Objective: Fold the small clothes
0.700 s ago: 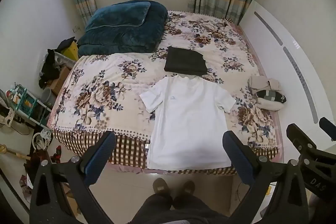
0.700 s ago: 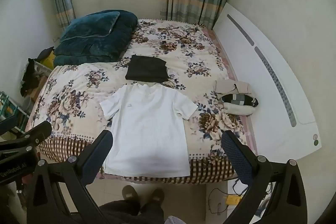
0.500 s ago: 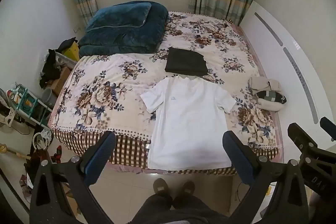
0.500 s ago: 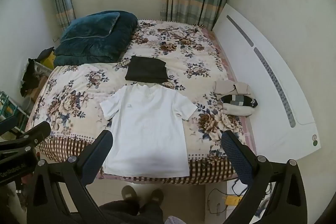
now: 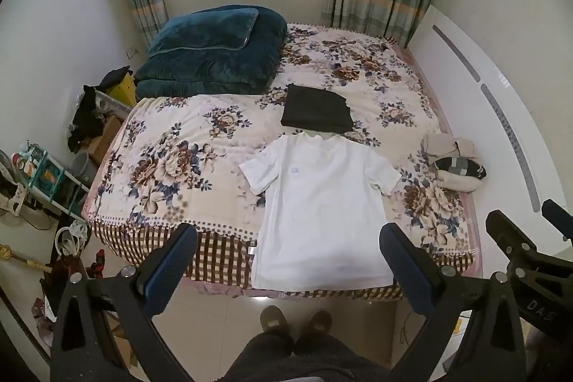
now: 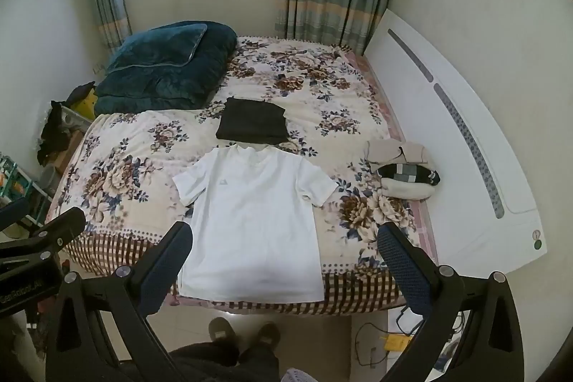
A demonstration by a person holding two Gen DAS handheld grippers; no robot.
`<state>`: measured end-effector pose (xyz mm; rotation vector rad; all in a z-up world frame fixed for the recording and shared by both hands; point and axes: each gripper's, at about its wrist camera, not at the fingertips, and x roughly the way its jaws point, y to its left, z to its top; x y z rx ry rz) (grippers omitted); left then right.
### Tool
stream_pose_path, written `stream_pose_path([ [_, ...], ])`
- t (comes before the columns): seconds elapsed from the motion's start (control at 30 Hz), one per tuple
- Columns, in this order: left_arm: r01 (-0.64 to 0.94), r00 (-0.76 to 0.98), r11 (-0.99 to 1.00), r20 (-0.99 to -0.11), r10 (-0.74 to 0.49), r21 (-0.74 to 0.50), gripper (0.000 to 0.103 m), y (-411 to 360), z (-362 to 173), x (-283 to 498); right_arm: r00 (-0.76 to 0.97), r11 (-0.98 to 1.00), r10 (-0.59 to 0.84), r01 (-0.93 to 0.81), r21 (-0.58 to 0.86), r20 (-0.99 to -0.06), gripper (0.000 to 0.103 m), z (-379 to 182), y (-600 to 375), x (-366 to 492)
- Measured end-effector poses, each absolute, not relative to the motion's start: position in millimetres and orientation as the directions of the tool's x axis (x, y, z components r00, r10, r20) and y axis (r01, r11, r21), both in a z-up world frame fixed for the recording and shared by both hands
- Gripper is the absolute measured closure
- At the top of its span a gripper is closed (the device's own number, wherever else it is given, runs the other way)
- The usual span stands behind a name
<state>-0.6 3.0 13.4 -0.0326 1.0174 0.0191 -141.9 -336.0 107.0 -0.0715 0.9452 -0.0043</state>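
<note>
Both the left gripper point(image 5: 286, 260) and right gripper point(image 6: 284, 258) are hanging released above the flat white T-shirt point(image 5: 322, 206); folding looks not yet begun, probably needing a sleeve pinch.

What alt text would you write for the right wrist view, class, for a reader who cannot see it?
A white T-shirt lies flat on a floral bedspread, hem at the near edge, framed by the open right gripper. A folded dark garment sits just beyond its collar, a teal quilt farther back.
</note>
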Motion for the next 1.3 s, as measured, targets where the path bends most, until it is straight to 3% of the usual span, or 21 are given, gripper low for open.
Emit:
stream_pose_path([
  [1.3, -0.04, 0.546, 0.999, -0.837, 0.007, -0.017, 0.0, 13, 35, 2, 0.595, 0.997, -0.032, -0.032, -0.063, -0.803, 0.0, 120, -331, -147],
])
